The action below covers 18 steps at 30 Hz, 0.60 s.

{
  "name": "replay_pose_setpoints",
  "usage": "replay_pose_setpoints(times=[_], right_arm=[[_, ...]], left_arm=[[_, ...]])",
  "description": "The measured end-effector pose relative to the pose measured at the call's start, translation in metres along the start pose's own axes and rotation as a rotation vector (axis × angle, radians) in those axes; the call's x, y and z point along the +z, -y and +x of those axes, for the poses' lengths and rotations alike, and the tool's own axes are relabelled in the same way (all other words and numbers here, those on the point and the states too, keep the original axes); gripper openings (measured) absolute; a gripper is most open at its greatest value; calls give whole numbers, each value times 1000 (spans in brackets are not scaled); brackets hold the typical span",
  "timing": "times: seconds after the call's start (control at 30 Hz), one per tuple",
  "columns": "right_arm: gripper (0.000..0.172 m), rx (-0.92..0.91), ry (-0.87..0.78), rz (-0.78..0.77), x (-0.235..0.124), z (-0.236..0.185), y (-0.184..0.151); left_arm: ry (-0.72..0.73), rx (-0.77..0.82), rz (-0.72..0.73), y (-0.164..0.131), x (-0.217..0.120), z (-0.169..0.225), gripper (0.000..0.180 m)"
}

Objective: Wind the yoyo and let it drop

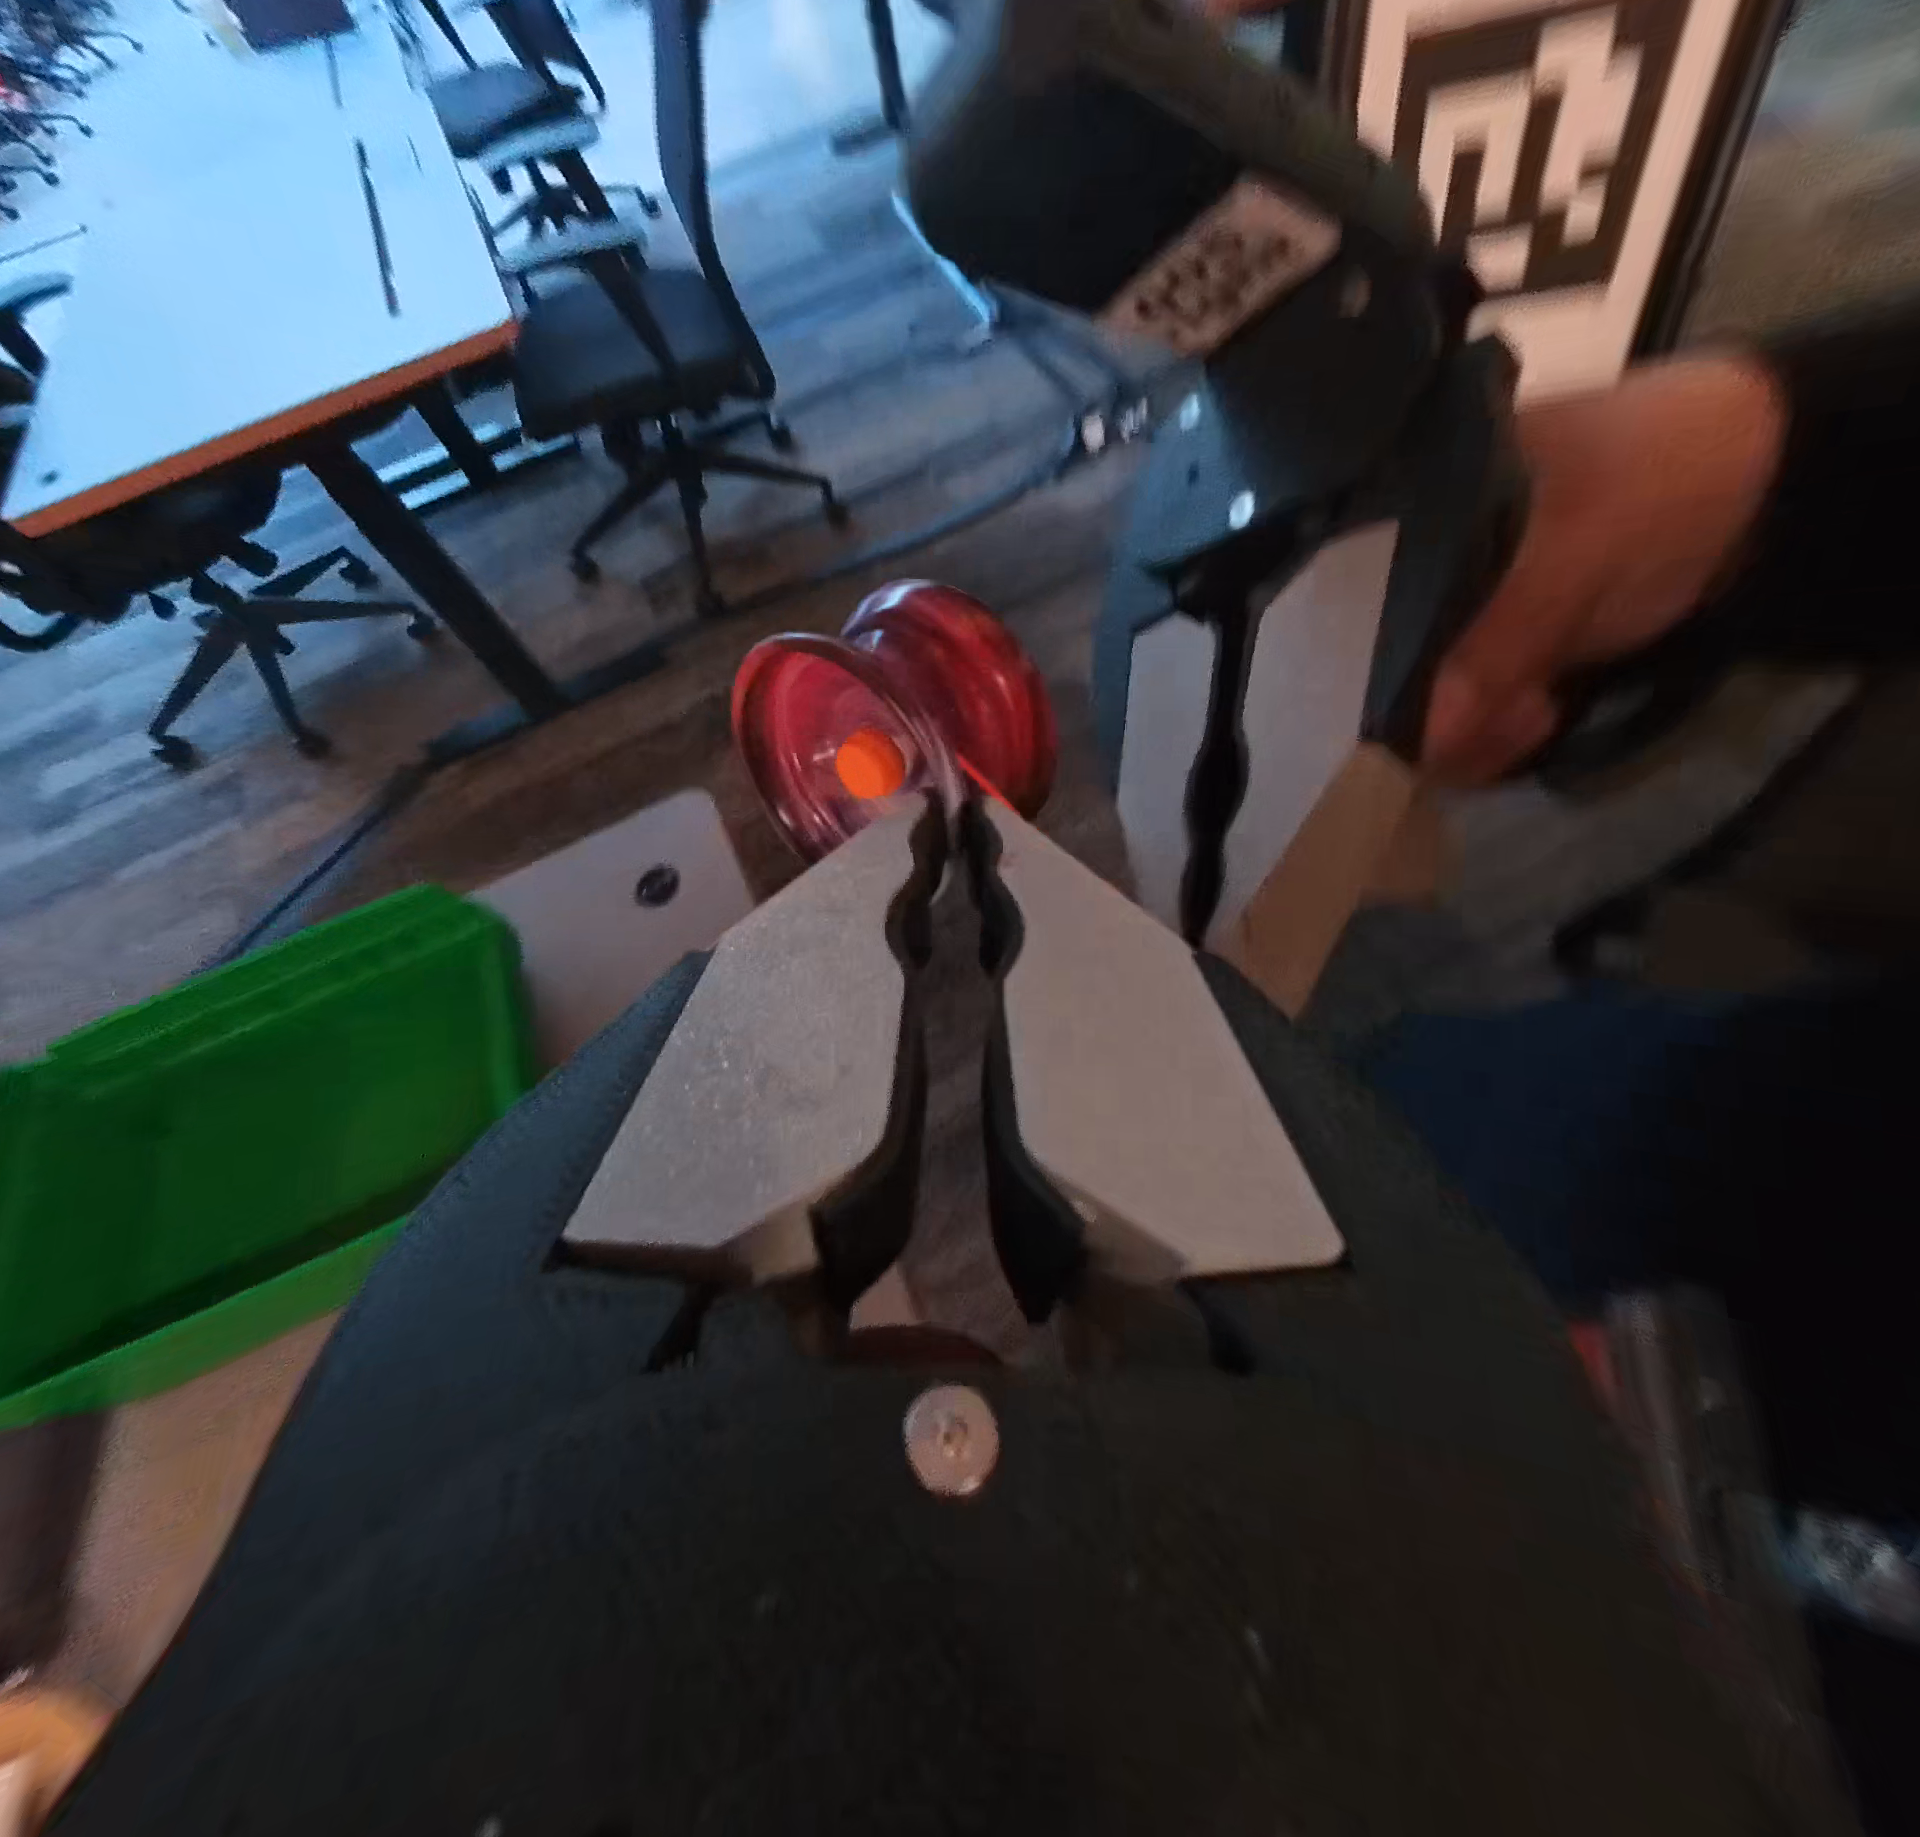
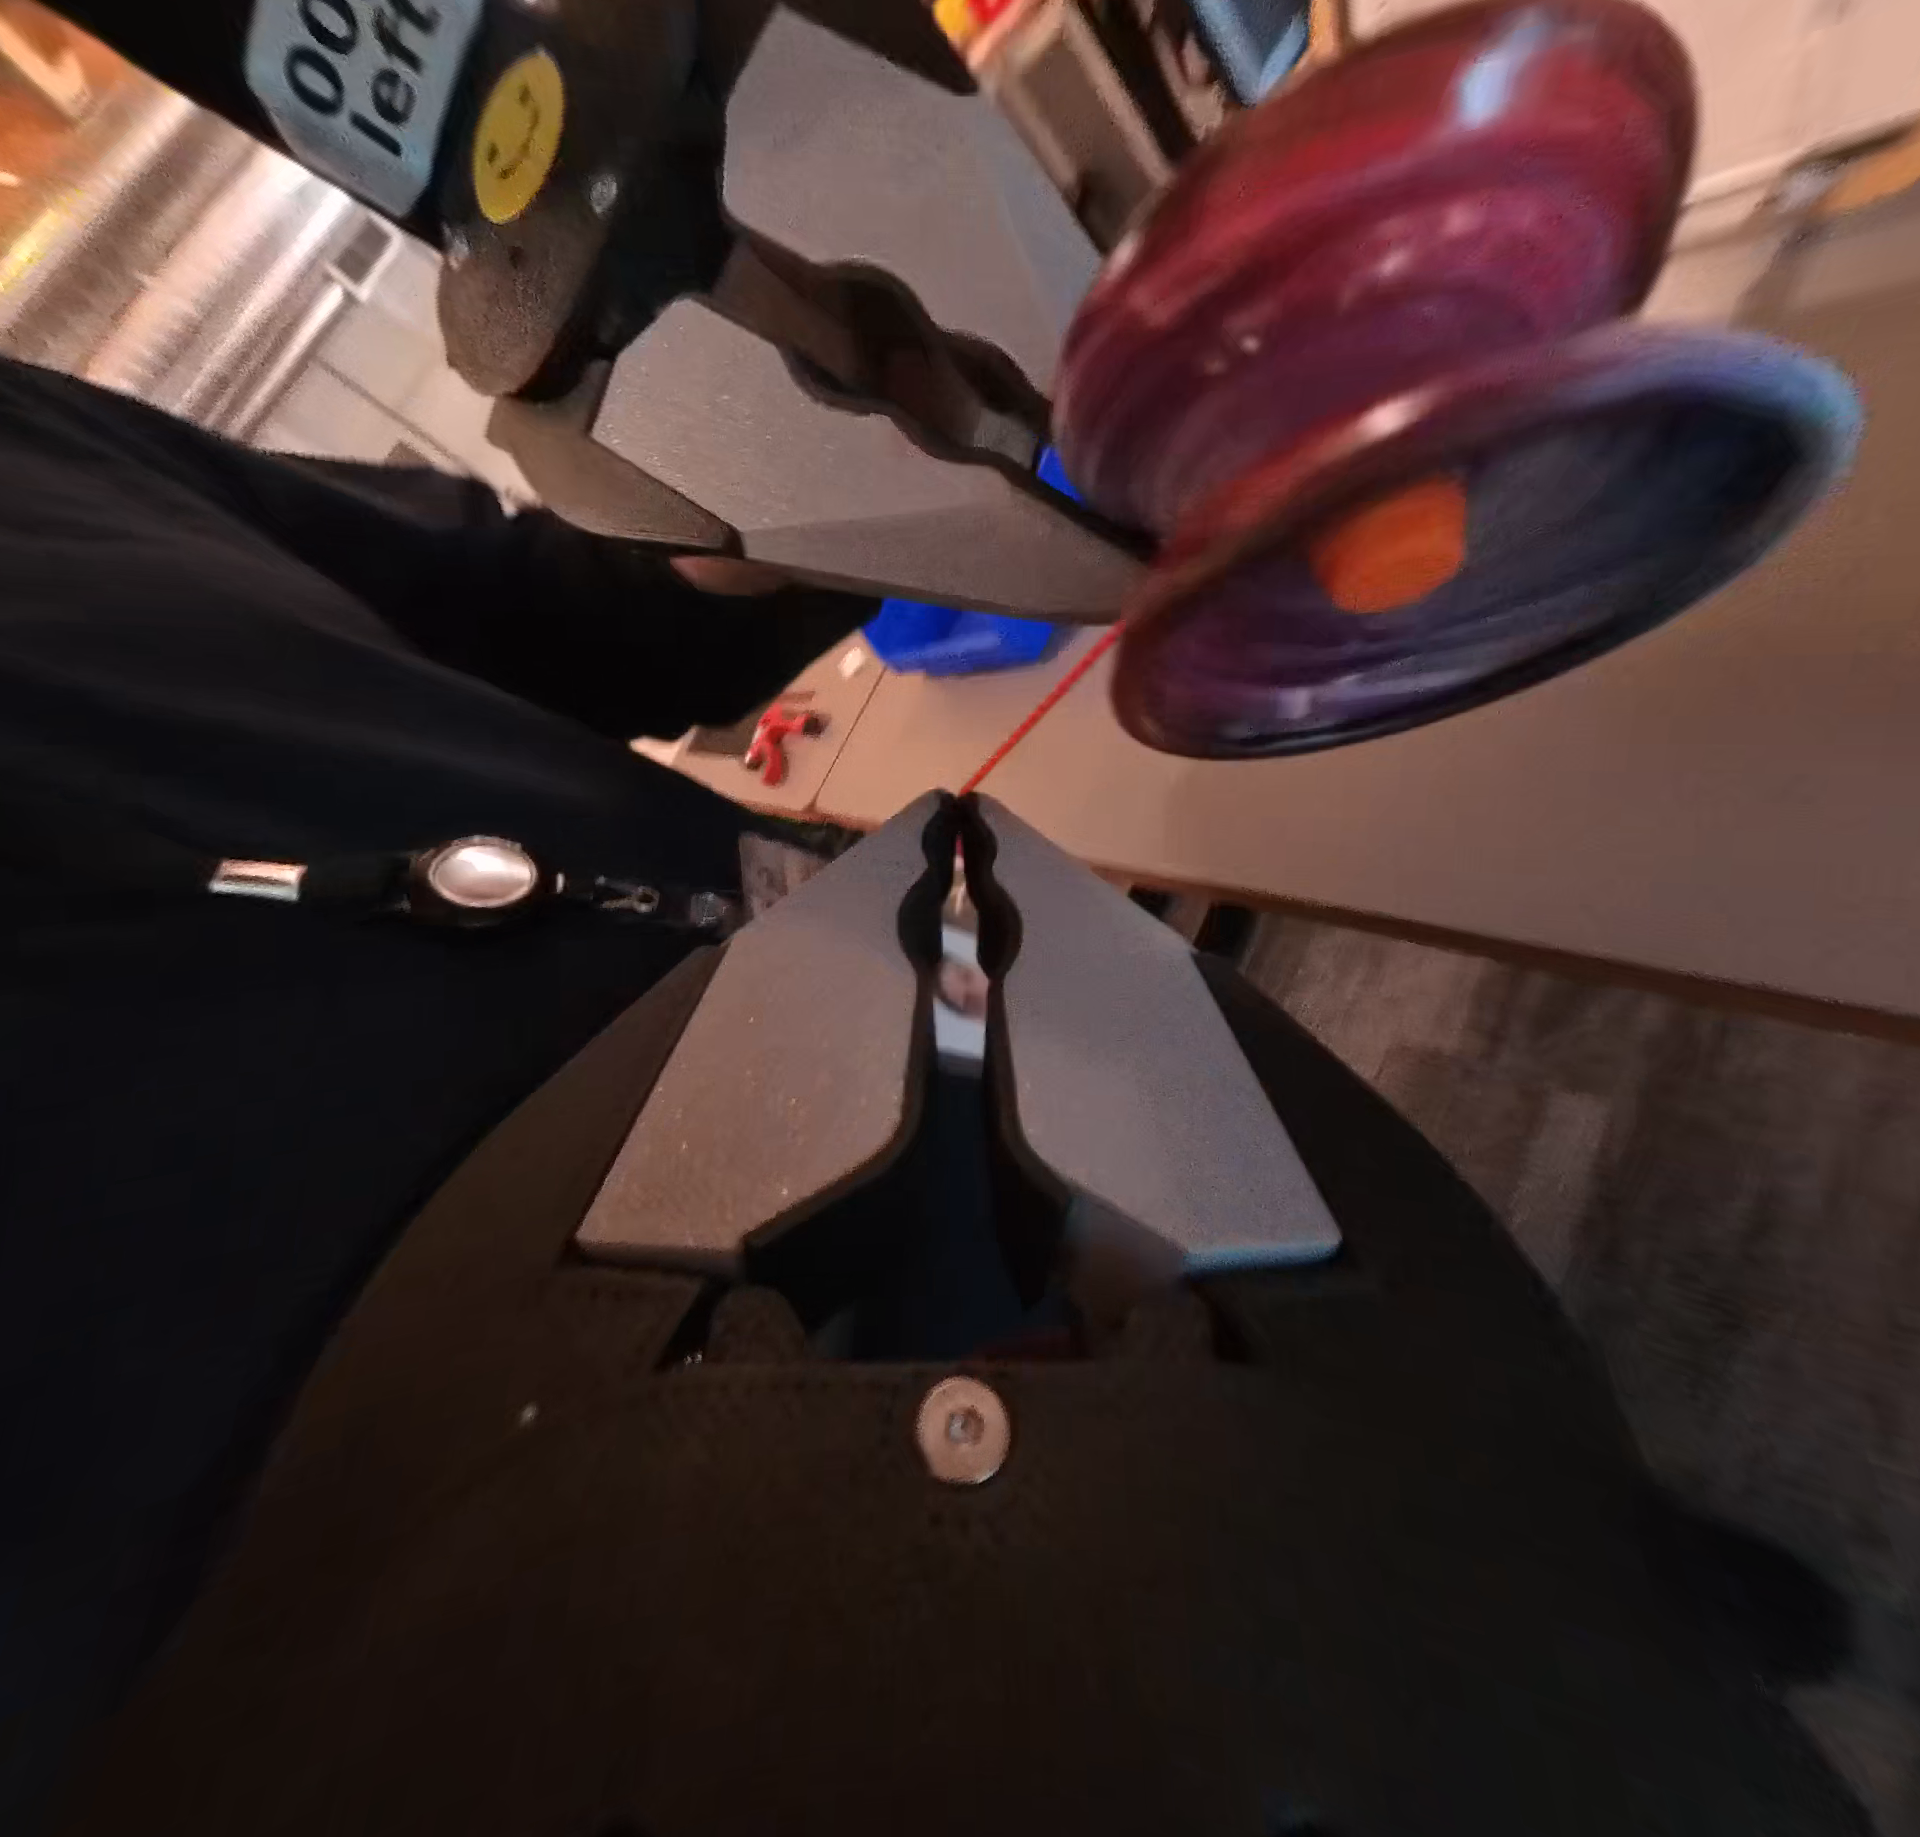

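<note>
A grey label point(image 2: 364, 62) with a short printed marking sat on the black body of the left gripper point(image 2: 1091, 499). Beside it was a yellow smiley-face sticker point(image 2: 516, 137). A large black-and-white coded marker point(image 1: 1527, 125) stood behind the right gripper point(image 1: 1200, 925), whose body bore a small pale code sticker point(image 1: 1221, 275) — too blurred to read.

dim indoor light, motion blur throughout (edges worst), wide-angle distortion
</note>
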State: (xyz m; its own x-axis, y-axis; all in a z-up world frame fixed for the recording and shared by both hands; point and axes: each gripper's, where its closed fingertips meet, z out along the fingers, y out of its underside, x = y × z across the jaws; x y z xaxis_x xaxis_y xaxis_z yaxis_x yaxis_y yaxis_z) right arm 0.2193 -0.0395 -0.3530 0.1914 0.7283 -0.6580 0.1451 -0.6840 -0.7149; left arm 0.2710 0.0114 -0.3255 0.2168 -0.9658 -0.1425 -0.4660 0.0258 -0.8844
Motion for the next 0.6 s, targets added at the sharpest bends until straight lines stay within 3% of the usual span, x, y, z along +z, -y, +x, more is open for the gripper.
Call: replay_pose_setpoints(times=[0.1, 0.2, 0.37, 0.6], right_arm=[[0, -14, 139, 204, -40, -4, 36], [0, -26, 218, 348, -74, 1, 57], [0, -65, 158, 337, -104, 35, 61], [0, -153, -56, 288, -149, 68, 63]], left_arm=[[29, -155, 173, 43, 23, -16, 1], [-85, -342, 377, 89, 33, -20, 0], [-294, -445, 389, 111, 51, -7, 1], [-560, -431, 293, 102, 51, 5, 1]])
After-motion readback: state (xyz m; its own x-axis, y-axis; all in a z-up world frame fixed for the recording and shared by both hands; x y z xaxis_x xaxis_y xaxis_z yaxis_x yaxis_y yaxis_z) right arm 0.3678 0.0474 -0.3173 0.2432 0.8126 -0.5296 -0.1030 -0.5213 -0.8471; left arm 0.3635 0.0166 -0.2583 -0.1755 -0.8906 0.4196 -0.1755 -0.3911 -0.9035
